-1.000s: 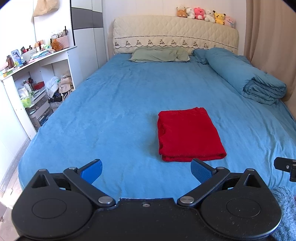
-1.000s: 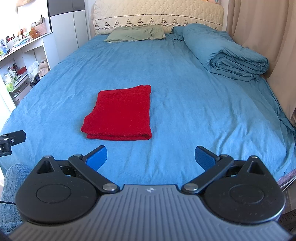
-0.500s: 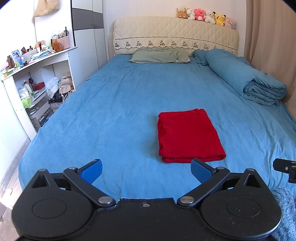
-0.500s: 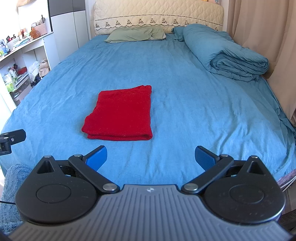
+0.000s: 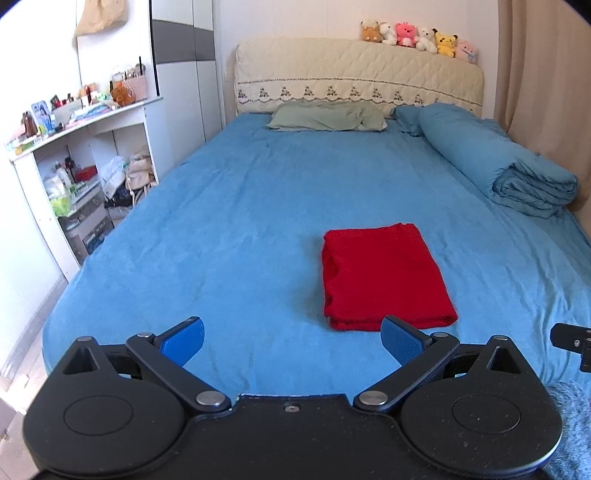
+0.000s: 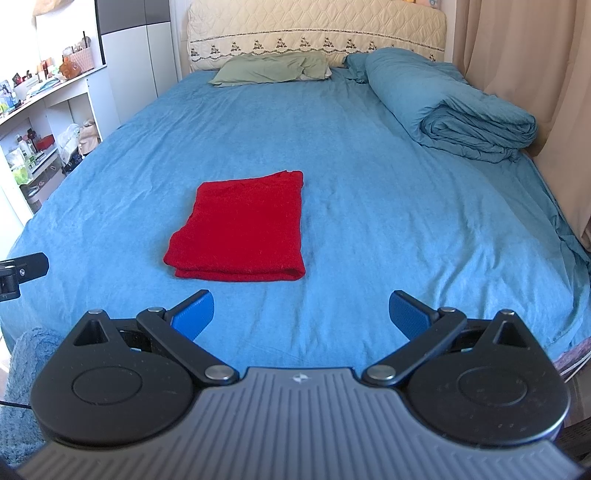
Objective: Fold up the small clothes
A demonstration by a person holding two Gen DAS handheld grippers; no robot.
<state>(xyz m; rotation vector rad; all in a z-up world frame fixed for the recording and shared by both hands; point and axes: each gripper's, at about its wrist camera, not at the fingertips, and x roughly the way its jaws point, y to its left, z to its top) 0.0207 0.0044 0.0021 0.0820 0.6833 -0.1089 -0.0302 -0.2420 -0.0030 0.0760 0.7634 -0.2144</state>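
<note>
Left wrist view: left gripper (image 5: 291, 339) held above the near edge of the bed (image 5: 229, 229), jaws spread wide, blue pads (image 5: 183, 340) holding nothing; red garment (image 5: 384, 277) lies folded into a flat rectangle on the sheet, nearer the foot edge than the headboard (image 5: 358, 74), right of centre, just beyond the right pad; green pillow (image 5: 327, 117) at head edge; rolled blue duvet (image 5: 495, 158) along right edge; plush toys (image 5: 417, 35) atop headboard; shelf unit (image 5: 77, 147) off left edge.

Right wrist view: right gripper (image 6: 301, 314) likewise wide open, empty; garment (image 6: 240, 229) ahead & left of centre, apart from both pads; duvet (image 6: 450, 103) by far-right corner; pillow (image 6: 273, 68) at head edge; curtain (image 6: 524, 55) at right.
</note>
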